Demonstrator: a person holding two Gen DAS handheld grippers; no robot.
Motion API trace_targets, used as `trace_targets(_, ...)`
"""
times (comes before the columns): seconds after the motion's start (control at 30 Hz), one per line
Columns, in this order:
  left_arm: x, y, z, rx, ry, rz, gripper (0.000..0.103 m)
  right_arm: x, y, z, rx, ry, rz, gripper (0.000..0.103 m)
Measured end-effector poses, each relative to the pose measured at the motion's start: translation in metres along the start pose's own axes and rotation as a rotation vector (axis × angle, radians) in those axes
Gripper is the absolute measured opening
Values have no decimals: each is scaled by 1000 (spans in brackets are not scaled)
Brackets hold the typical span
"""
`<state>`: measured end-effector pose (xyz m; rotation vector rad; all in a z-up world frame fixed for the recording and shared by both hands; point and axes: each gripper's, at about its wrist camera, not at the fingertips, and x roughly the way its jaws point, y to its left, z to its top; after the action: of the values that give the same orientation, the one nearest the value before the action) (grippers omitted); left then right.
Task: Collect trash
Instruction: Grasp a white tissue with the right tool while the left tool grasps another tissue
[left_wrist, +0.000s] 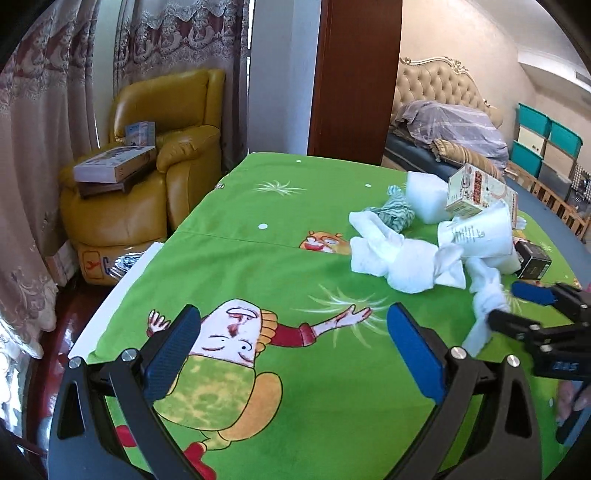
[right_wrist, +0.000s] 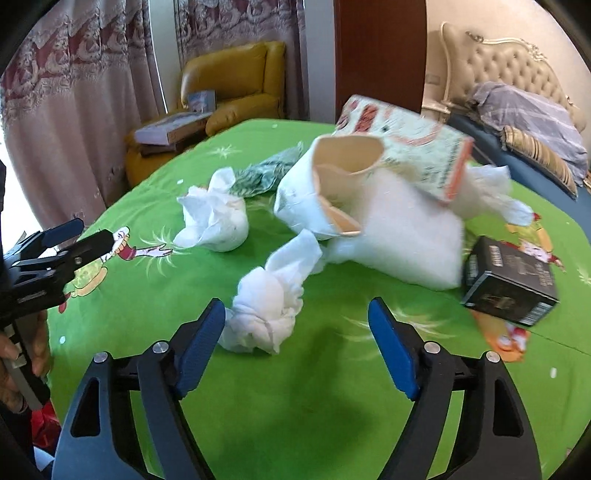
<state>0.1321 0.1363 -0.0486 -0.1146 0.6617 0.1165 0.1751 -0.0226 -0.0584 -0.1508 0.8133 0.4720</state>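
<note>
A mustard-yellow leather armchair (left_wrist: 147, 155) is seen in the corner, with flat boxes (left_wrist: 114, 168) stacked on it. Lace-trimmed curtains (left_wrist: 48, 110) are hung behind it, lit by daylight. A dark wooden panel (left_wrist: 356, 74) stands beside a tufted cream headboard (left_wrist: 443, 83), and teal storage bins (left_wrist: 546, 136) are stacked far right.

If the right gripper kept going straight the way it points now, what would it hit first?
Most likely the knotted white tissue wad, which lies just ahead of the open right gripper, nearer its left finger. Behind it sits the crushed paper cup. Depth is hard to judge here.
</note>
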Motion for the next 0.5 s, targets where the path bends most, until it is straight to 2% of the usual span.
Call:
trace_targets(0.13,-2,-5,0,12,-6,-9,97,9,7,0,-17,33,13,61)
trace_targets(0.3,2,-14,-1,18,2,-29,97,0,6,-3,-41,10,38,30)
trace_targets(0.5,5,-34,-1,56,12,-44,97,-18,-3,-13,-45,-39,10,26)
